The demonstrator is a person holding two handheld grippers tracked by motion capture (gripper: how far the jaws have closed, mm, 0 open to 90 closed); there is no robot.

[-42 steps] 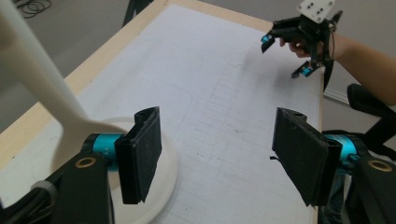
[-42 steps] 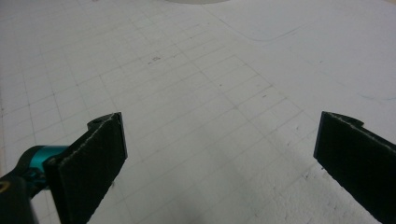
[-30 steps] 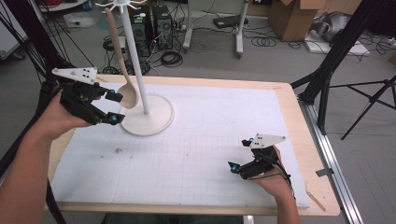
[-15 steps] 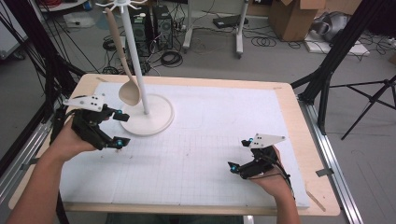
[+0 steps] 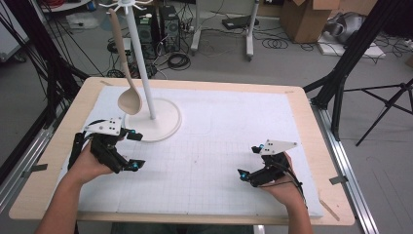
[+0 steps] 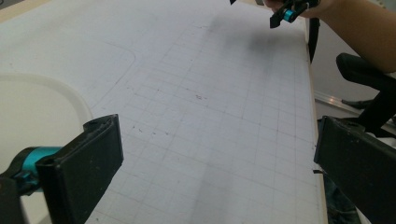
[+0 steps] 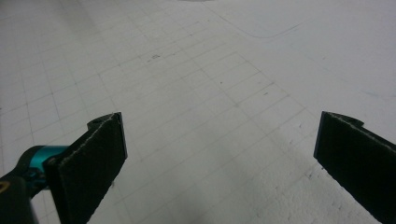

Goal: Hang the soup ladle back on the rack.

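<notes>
— Cables and stands crowd the floor beyond my worktop (image 5: 311, 122), with its white gridded mat. Where's the spoon?

— Hanging on the white stand (image 5: 146, 92), whose round base sits at the mat's far left. The wooden spoon (image 5: 123, 68) dangles from a top hook, handle up, bowl down, its long axis near vertical and leaning a little, the bowl just above the base.

— And your tools?

— My left hand-held gripper (image 5: 127, 150) sits near the base, jaws wide apart, holding nothing. My right hand-held gripper (image 5: 248, 162) rests at the mat's near right, well apart from the stand, jaws also spread and empty.

— What could go wrong?

— I judge a careless left-hand sweep could knock the bowl, set the spoon swinging, and slip it off its hook, or nudge the stand.
</notes>
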